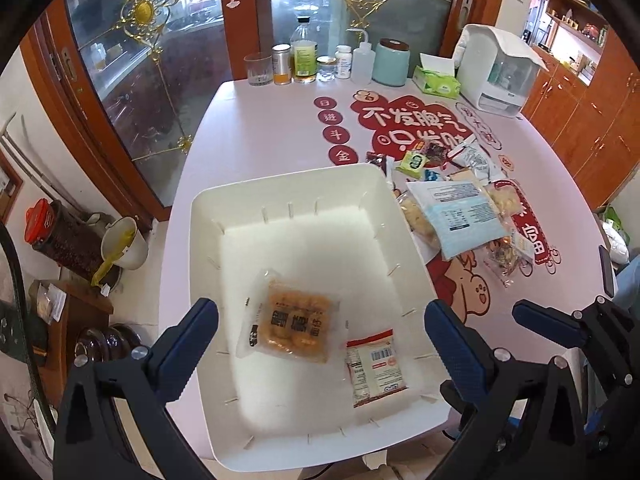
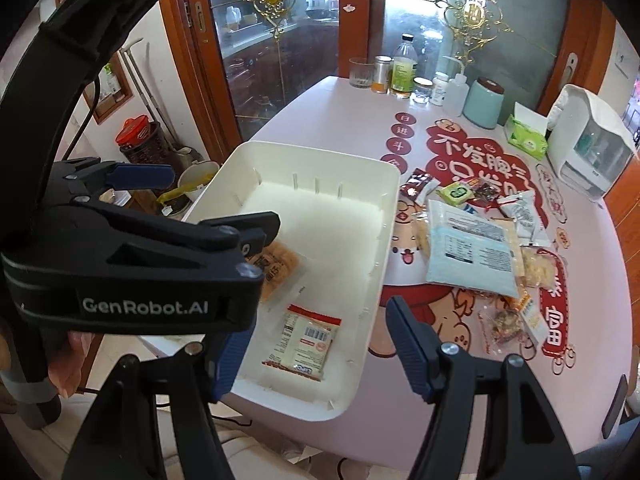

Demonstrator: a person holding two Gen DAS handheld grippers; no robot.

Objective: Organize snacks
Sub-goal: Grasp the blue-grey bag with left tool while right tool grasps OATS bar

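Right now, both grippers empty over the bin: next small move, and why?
Probably swing the right gripper toward the big blue-and-white packet on the table. Its jaws stand open and hold nothing, the white bin has only two packets, and the pile beside it is unsorted.

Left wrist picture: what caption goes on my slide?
Open left gripper above white bin holding two snack packets.
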